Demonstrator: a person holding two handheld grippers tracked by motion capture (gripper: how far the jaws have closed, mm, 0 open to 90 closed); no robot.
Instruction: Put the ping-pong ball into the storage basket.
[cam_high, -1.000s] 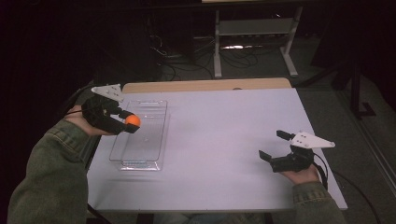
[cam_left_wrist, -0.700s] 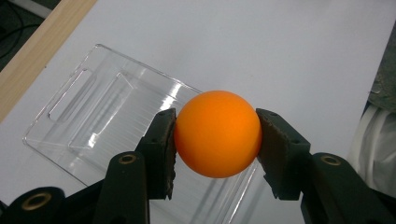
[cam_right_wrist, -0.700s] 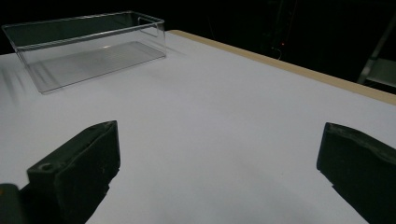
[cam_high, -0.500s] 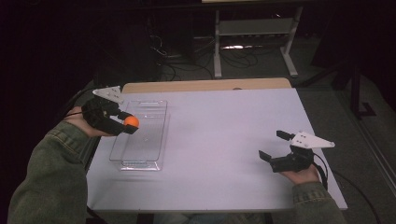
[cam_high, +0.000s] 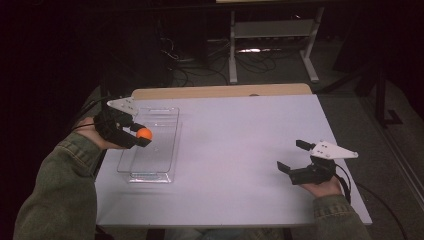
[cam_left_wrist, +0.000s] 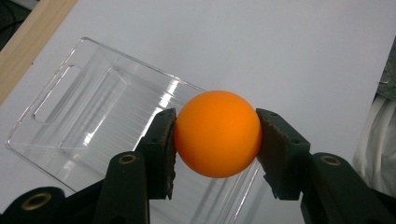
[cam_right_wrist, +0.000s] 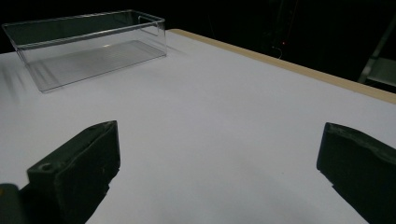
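Note:
An orange ball (cam_high: 144, 133) (cam_left_wrist: 218, 133) is clamped between the jaws of my left gripper (cam_high: 141, 136) (cam_left_wrist: 215, 140), which is shut on it. The ball hangs over the left part of a clear plastic bin (cam_high: 162, 117) (cam_left_wrist: 93, 100) standing on the white table (cam_high: 240, 145). In the left gripper view the bin's bottom lies directly beneath the ball. My right gripper (cam_high: 291, 156) (cam_right_wrist: 217, 168) rests near the table's right front, jaws wide open with nothing between them. In the right gripper view the clear bin (cam_right_wrist: 93, 42) stands far off at the upper left.
A wooden strip (cam_high: 220, 91) borders the table's far edge. Beyond it stand a metal frame (cam_high: 272, 30) and cables on the dark floor. Bare white tabletop stretches between the bin and the right gripper.
The left gripper with the ball has shifted slightly nearer and right over the bin. The right gripper has stayed where it was.

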